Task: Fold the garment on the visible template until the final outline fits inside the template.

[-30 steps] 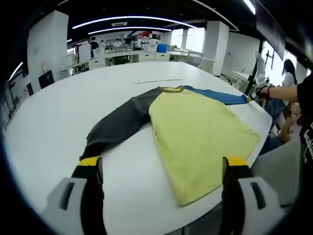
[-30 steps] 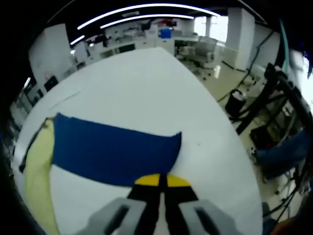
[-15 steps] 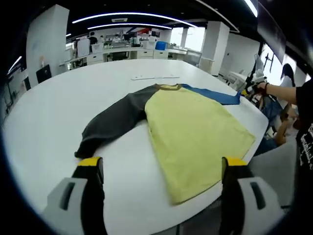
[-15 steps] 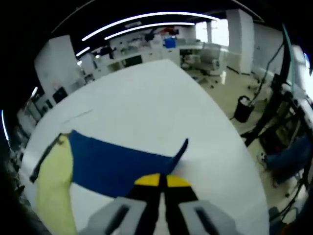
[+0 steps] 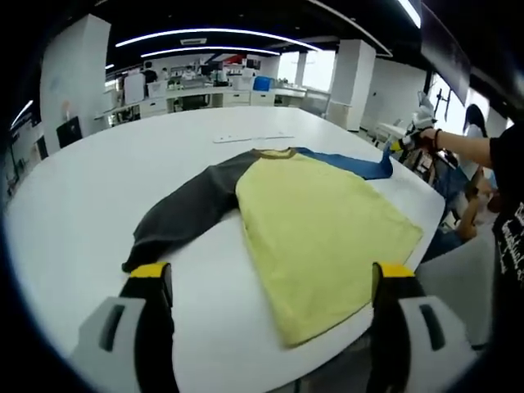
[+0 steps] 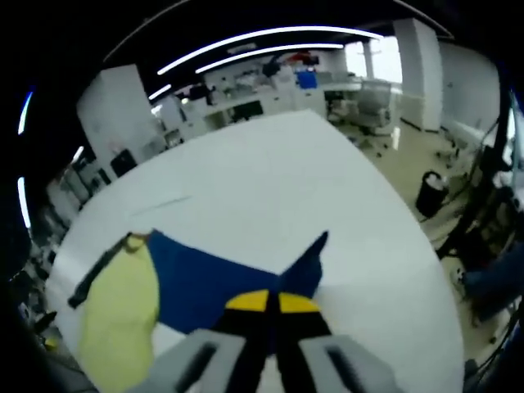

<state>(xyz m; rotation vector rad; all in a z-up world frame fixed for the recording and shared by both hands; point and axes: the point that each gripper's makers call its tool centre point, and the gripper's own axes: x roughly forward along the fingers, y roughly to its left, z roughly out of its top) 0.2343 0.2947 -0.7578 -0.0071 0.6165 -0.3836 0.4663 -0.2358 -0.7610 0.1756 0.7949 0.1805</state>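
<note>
A shirt lies flat on the white table [image 5: 98, 164], its yellow body [image 5: 319, 229] toward me in the left gripper view, a dark grey sleeve [image 5: 184, 214] stretched to the left and a blue sleeve [image 5: 348, 162] to the far right. My left gripper [image 5: 270, 282] hangs open above the table's near edge, short of the shirt. My right gripper [image 6: 268, 301] is shut on the blue sleeve's cuff [image 6: 304, 260] and holds it lifted off the table; the blue sleeve [image 6: 209, 278] runs back to the yellow body [image 6: 119, 319]. In the left gripper view the right gripper [image 5: 407, 141] sits at the far right, in a person's hand.
A thin strip of paper or tape [image 5: 250, 137] lies on the table beyond the collar. A person's arm and dark shirt [image 5: 499, 172] stand at the table's right edge. Desks and shelves [image 5: 205, 86] line the room behind. Floor with chairs and a bin [image 6: 430, 192] lies past the table.
My right gripper has raised the blue sleeve's cuff off the table and drawn it toward the shirt body, so the sleeve now peaks upward. The left gripper has hardly moved.
</note>
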